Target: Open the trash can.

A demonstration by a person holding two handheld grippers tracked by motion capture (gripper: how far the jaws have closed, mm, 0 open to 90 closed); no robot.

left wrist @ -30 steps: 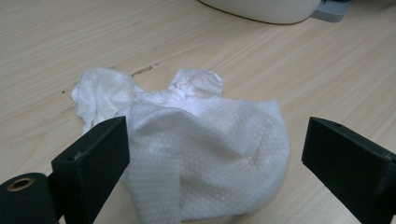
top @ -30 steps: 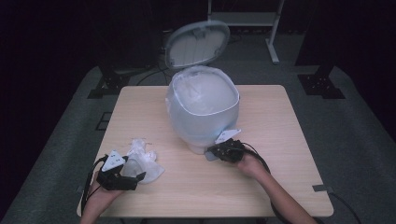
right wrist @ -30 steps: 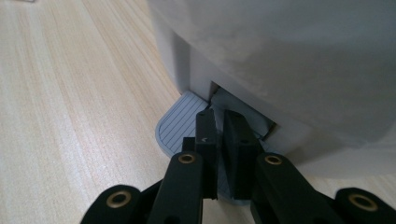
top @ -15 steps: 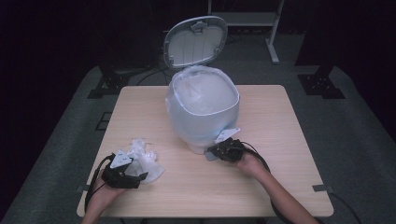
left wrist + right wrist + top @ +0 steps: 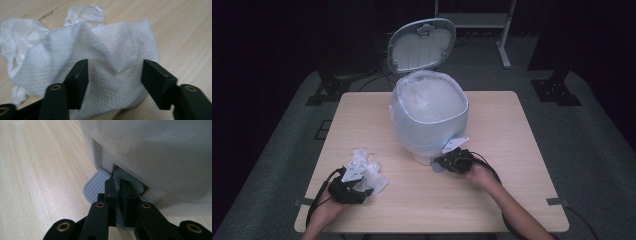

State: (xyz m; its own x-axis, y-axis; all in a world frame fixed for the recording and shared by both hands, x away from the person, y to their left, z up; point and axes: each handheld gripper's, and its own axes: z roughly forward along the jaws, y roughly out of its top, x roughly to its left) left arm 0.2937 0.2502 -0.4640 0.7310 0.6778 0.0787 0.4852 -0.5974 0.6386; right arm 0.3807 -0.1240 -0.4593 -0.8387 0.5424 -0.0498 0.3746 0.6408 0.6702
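Note:
A crumpled white paper towel (image 5: 366, 165) (image 5: 62, 47) lies on the table's near left. My left gripper (image 5: 359, 175) (image 5: 115, 75) straddles a raised fold of it. Its jaws have just been closing and still stand apart, with the paper between them. A white pedal bin (image 5: 429, 120) (image 5: 150, 150), lined with a pale bag, stands mid-table with its lid (image 5: 422, 45) raised. My right gripper (image 5: 441, 162) (image 5: 117, 192) is shut, and its tips rest on the bin's grey ribbed pedal (image 5: 95, 187) at the base.
The wooden table (image 5: 512, 130) has bare room to the right of the bin and along the front edge. Dark stands and cables sit on the floor behind and at both sides.
My left gripper has slid forward and down over the paper towel, and its jaws have narrowed around it. The right gripper and the bin lid have stayed as they were.

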